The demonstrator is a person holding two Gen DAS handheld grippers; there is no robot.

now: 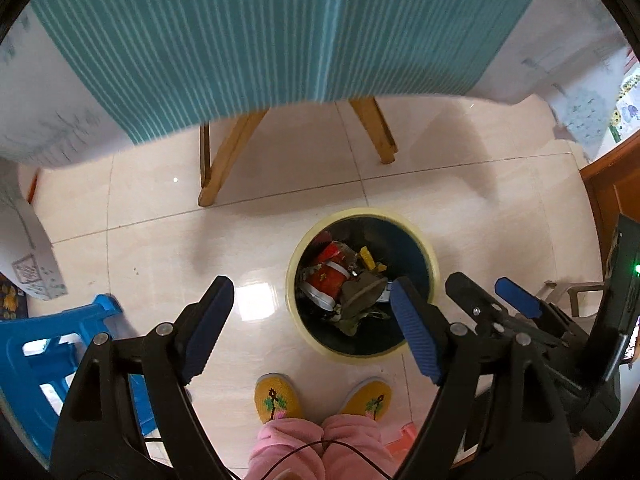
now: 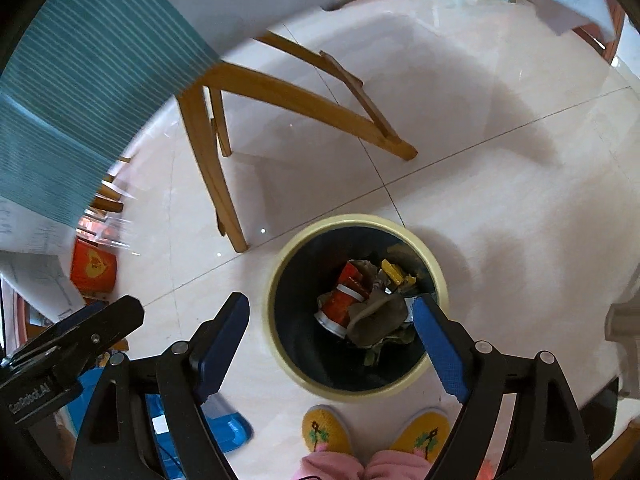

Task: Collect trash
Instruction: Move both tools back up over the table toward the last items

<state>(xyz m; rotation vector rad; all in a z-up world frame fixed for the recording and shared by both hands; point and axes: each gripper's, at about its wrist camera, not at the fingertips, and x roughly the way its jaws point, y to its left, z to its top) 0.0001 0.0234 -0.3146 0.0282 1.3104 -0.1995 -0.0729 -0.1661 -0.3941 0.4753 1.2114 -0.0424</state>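
A round bin with a cream rim [image 1: 298,256] [image 2: 280,264] stands on the tiled floor, seen from above. Inside lies trash: a red and white can [image 1: 326,280] [image 2: 340,304], a yellow wrapper [image 1: 368,258] [image 2: 394,272] and a crumpled brown piece [image 1: 360,292] [image 2: 376,318]. My left gripper [image 1: 310,294] is open and empty above the bin's left side. My right gripper [image 2: 332,318] is open and empty above the bin. The right gripper also shows in the left wrist view [image 1: 484,286], and the left gripper's finger shows at the right wrist view's left [image 2: 100,320].
A table under a teal striped cloth [image 1: 240,32] [image 2: 80,80] stands beyond the bin on wooden legs [image 1: 224,156] [image 2: 208,168]. A blue plastic stool [image 1: 48,344] is at the left. The person's yellow slippers [image 1: 276,398] [image 2: 326,428] stand just before the bin. An orange box [image 2: 94,266] lies under the table.
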